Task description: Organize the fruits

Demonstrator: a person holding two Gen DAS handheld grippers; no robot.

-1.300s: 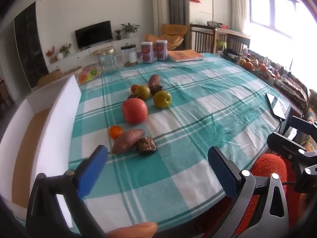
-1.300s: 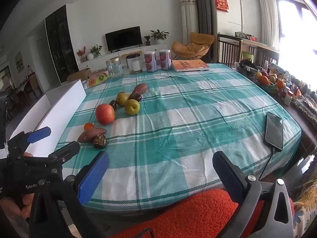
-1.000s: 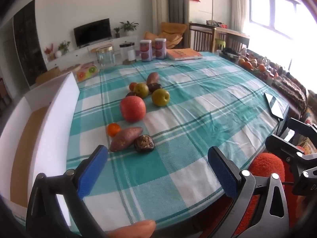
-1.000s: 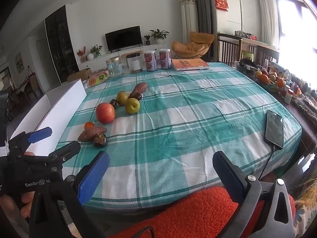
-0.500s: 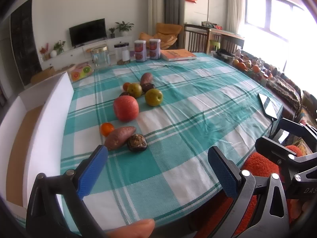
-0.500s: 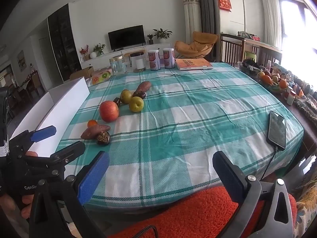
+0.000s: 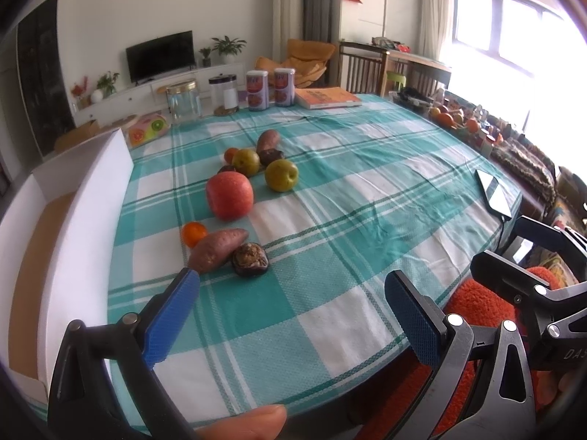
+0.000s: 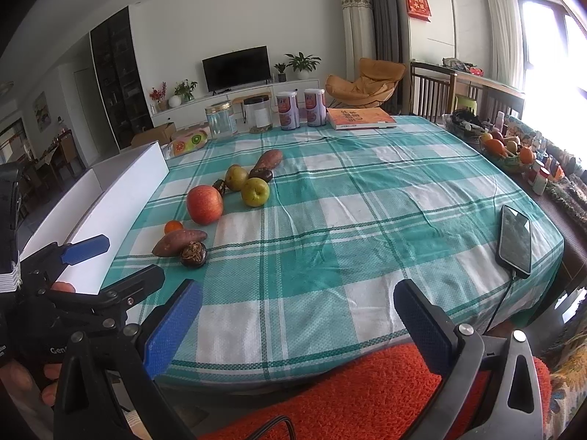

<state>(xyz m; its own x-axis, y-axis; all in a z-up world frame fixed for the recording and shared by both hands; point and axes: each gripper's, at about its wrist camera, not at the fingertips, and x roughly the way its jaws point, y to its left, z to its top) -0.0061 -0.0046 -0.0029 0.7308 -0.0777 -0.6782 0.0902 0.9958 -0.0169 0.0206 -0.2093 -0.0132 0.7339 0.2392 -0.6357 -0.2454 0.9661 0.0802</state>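
1. Fruit sits in two loose clusters on the teal checked tablecloth (image 7: 367,190), and the red apple (image 7: 229,195) is the landmark between them.
2. Just nearside of the apple lie a small orange (image 7: 193,234), a sweet potato (image 7: 216,250) and a dark wrinkled fruit (image 7: 250,254); the sweet potato touches both of its neighbours.
3. Beyond the apple, two green pears (image 7: 281,175) sit close together, with a second sweet potato (image 7: 268,140) and some small dark fruits bunched behind them.
4. Left of the apple, off the cloth's edge, stands a white box (image 7: 73,198) with a brown floor, open at the top.
5. Left gripper (image 7: 290,311) hovers at the table's near edge, short of the sweet potato, blue pads spread wide with nothing between them.
6. Right gripper (image 8: 297,315) hangs further back over an orange-red cushion (image 8: 359,396), fingers just as wide apart and holding nothing.
7. Far right of the apple, a phone (image 8: 515,238) lies near the table edge with a cable plugged in.
8. Well behind the apple, jars, two tins (image 8: 301,109) and an orange book (image 8: 359,117) line the far edge.
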